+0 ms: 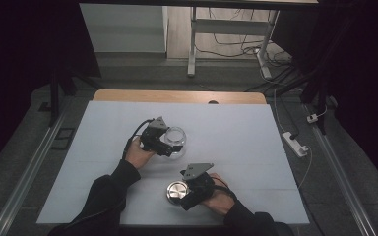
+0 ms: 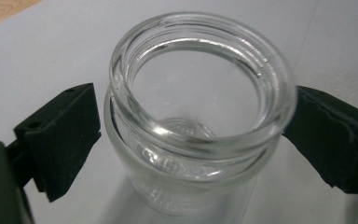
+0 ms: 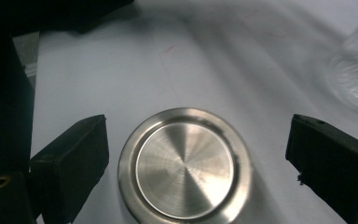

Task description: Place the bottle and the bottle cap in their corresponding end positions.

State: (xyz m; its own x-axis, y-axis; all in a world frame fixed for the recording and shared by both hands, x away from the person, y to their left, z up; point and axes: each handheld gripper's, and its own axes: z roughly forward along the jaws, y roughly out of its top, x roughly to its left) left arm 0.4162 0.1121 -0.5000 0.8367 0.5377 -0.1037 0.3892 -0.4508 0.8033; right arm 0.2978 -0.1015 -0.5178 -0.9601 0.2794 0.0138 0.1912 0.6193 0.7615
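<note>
An empty clear glass jar stands upright with no lid on the white table cover, left of the middle. My left gripper comes at it from the left. In the left gripper view the jar sits between the two black pads of my left gripper, which stand very close to its sides. A round brushed-metal lid lies flat near the front edge. My right gripper is open around the lid, with a gap on each side. The jar is blurred at the upper right.
The wooden table edge shows beyond the cover. A white power strip and cables lie on the floor to the right. A desk frame stands behind the table. Both forearms in dark sleeves come in from the bottom.
</note>
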